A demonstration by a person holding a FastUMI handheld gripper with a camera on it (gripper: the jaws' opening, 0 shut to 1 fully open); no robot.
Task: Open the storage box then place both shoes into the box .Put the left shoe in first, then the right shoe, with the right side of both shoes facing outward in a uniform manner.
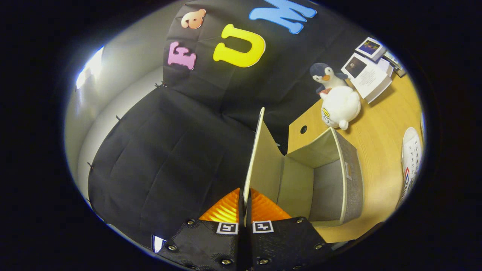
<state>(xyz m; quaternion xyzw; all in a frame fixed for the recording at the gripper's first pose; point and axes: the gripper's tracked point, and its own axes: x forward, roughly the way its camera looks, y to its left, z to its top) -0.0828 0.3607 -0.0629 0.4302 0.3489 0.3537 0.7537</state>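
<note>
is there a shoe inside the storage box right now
No: the storage box interior is bare; the claw grips its lid, and a white shoe lies outside.

A wooden table (380, 150) stood against a black cloth wall (169, 150), with a small round hole (303, 129) near its corner. A plush penguin (325, 77) sat by the wall, touching a white plush toy (340, 107) lying beside it. Just past them lay a stack of open books (367, 75) and booklets.
</note>
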